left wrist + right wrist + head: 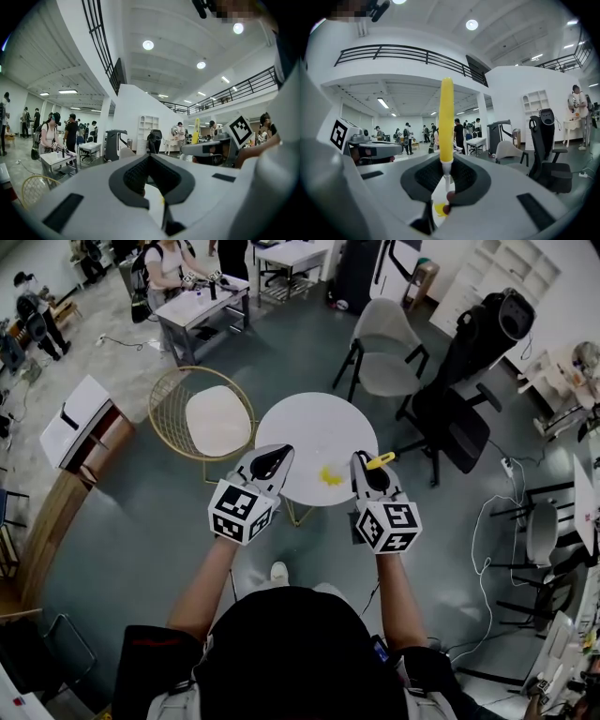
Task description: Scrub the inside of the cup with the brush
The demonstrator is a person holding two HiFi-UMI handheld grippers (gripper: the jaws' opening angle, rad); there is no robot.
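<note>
I hold both grippers over a round white table (305,427). My right gripper (367,465) (447,165) is shut on a brush: its yellow handle (446,119) (380,461) stands up out of the jaws, and a thin white stem runs down between the pads. A small yellow object (330,475) (438,209) lies on the table below and between the grippers; I cannot make out its shape. My left gripper (272,457) (150,164) is shut, with nothing visible between its jaws. No cup can be made out clearly.
A gold wire chair (200,414) stands left of the table, a grey chair (384,352) behind it, and a black office chair (461,409) to the right. People work at a desk (202,306) far back. Cables lie on the floor at the right.
</note>
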